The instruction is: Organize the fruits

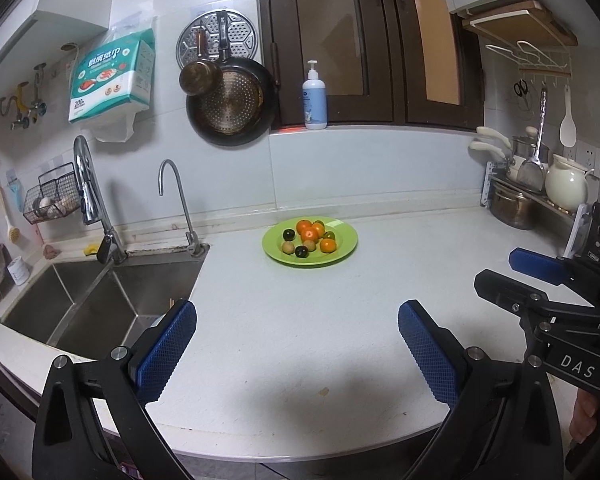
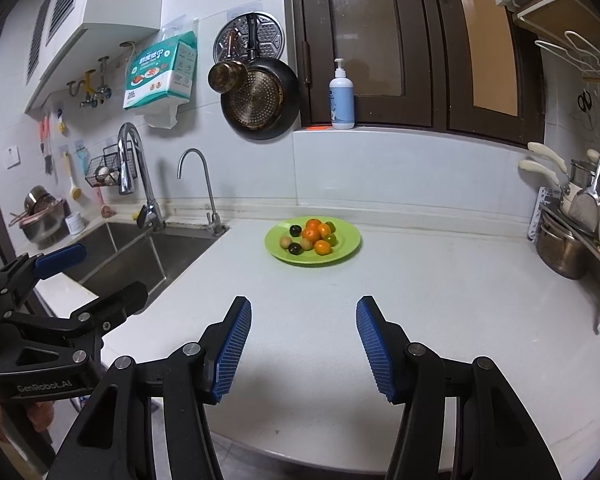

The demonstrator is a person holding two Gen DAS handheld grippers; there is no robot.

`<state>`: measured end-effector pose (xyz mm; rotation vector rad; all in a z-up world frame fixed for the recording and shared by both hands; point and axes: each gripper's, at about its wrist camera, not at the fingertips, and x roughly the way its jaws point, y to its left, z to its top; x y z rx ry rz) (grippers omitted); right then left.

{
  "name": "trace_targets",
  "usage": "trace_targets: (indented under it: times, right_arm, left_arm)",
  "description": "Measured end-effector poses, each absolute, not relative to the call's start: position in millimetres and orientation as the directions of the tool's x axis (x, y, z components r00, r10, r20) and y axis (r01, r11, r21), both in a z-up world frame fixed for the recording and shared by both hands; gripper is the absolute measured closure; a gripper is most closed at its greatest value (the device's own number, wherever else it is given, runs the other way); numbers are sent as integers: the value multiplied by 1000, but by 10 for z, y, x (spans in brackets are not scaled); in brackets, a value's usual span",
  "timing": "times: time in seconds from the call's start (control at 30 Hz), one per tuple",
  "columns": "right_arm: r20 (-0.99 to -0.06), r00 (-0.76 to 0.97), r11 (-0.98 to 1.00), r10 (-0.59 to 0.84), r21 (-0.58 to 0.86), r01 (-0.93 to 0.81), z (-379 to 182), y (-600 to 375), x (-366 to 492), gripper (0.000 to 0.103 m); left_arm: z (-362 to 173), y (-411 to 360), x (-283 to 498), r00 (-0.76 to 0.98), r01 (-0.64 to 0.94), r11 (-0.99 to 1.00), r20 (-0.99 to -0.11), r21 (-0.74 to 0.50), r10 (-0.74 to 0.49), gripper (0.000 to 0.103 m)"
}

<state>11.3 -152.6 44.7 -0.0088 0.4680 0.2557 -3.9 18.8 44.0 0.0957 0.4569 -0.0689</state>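
A green plate (image 1: 346,240) (image 2: 350,242) sits near the back of the white counter with several small fruits on it: orange ones (image 1: 309,234) (image 2: 311,234), dark ones (image 1: 288,234) (image 2: 295,231), green ones (image 1: 329,235) (image 2: 331,239) and tan ones (image 1: 287,247) (image 2: 285,242). My left gripper (image 1: 298,314) hangs over the counter's front part, well short of the plate, open wide with nothing between its blue pads. My right gripper (image 2: 304,312) is beside it at the same distance, open and empty. Each gripper shows at the edge of the other's view.
A steel double sink (image 1: 100,304) (image 2: 140,252) with two taps lies left of the plate. Pots, a white jug and utensils on a rack (image 1: 540,188) (image 2: 572,232) crowd the right end. A soap bottle (image 1: 314,98) stands on the window ledge; pans hang on the wall.
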Motion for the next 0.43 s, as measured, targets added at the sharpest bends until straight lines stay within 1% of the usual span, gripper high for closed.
trace_targets:
  times: [0.43]
  right_arm:
    - [-453, 857, 967, 245, 50, -250, 438, -1521, 89, 47]
  left_arm:
    - [433, 226, -57, 896, 66, 995, -443, 79, -25, 0]
